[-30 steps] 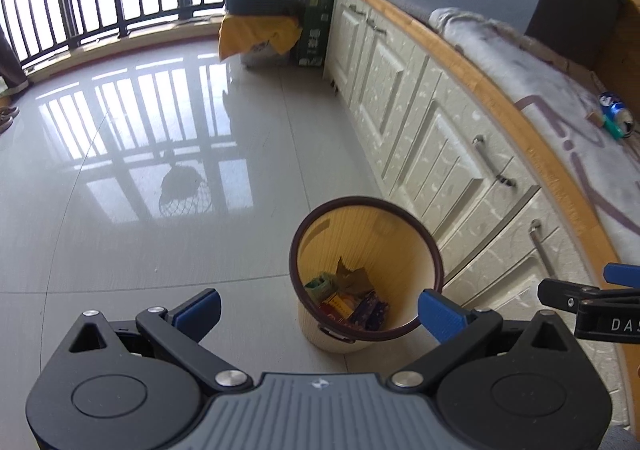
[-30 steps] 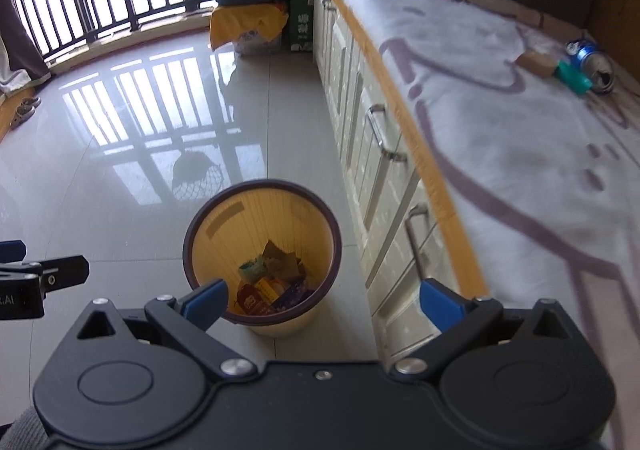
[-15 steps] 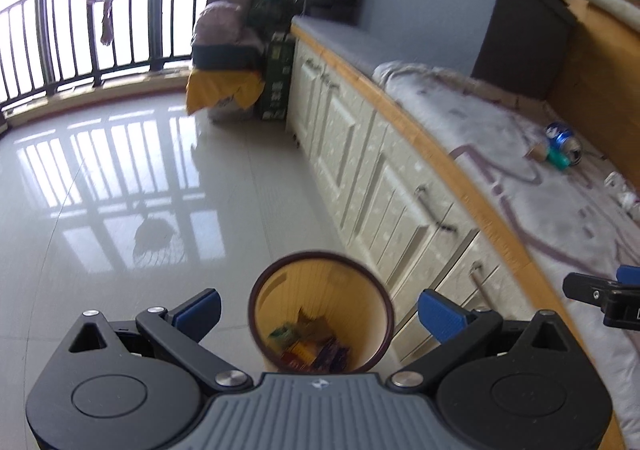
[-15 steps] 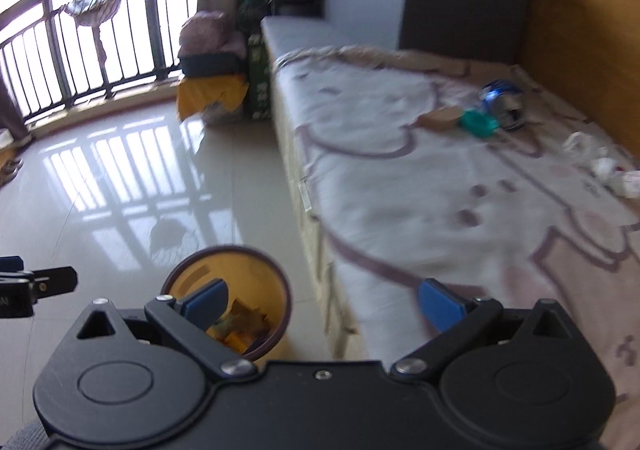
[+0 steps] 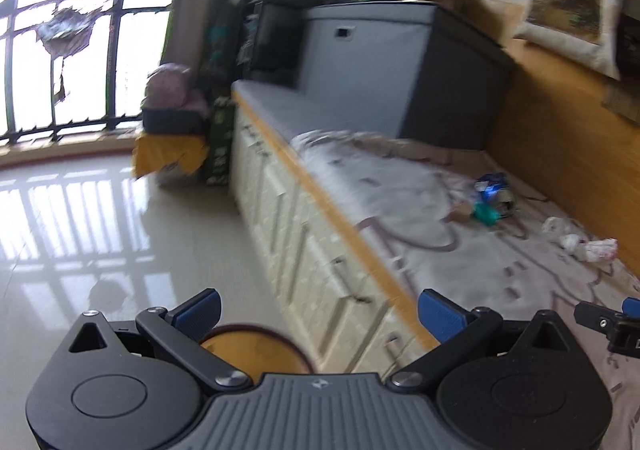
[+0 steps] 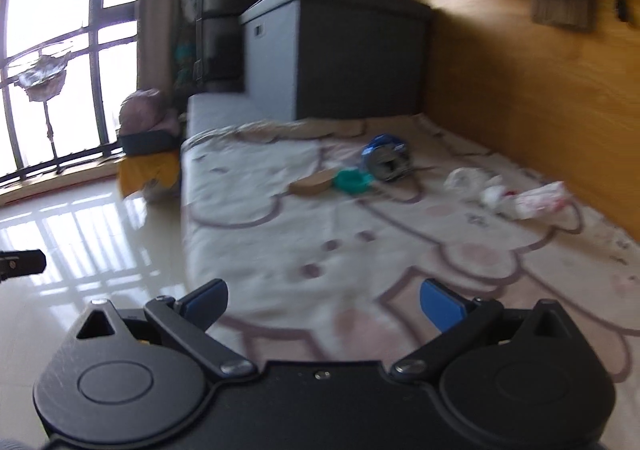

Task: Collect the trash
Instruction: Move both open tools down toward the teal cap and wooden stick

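Below the left claw (image 5: 318,312), whose blue pads stand wide apart with nothing between them, only the rim of the trash bin (image 5: 256,346) shows on the floor beside the white cabinets (image 5: 320,270); the litter lies well apart, far up the cloth-covered surface (image 5: 400,202). Over that cloth the right claw (image 6: 323,301) is likewise spread and empty, facing a crushed blue can (image 6: 386,158), a green cap (image 6: 352,180), a brown scrap (image 6: 314,182) and crumpled white wrappers (image 6: 516,196). Both views are blurred, so a rushed reach could nudge the can into rolling, or pinch cloth along with the thin wrappers.
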`<state>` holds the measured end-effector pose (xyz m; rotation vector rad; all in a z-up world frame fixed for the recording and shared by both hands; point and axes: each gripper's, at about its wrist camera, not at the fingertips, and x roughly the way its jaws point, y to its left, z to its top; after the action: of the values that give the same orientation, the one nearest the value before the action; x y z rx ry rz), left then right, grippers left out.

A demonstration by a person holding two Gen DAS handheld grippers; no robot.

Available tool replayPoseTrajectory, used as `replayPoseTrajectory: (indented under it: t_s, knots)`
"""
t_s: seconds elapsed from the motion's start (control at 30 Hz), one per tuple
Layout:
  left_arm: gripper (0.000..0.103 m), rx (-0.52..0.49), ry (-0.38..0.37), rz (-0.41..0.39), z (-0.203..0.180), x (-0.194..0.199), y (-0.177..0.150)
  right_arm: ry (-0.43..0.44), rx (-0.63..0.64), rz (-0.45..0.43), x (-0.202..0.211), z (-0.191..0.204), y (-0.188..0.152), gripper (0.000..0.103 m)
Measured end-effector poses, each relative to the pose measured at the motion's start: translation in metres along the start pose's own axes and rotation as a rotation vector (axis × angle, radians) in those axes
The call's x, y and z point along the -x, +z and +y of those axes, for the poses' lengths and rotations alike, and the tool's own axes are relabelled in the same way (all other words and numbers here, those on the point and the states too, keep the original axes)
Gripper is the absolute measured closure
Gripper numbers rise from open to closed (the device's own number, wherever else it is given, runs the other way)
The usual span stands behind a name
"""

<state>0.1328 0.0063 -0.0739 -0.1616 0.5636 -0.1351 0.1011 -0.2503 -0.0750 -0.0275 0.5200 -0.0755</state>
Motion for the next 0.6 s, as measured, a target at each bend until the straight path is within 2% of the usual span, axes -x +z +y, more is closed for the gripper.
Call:
replayPoseTrajectory:
  t_s: [0.17,0.4,0.6]
  knots:
    - [0.0,-0.069,-0.077,-0.032,-0.041,-0.019,0.008,-0.074,-0.011,-0.06,-0.003,-0.026,-0.006,0.0]
    - [0.0,-0.147,-0.155,-0.046,-0.092,-0.061,0.022,-0.016,-0.105,-0.114,-0.023,-0.069,0.001,0.0]
    - [0.0,-0.242,-0.209,-0.09,-0.121,-0.098,0.038,0.006,-0.211,-0.134,-0.062,-0.097,0.015,0.0]
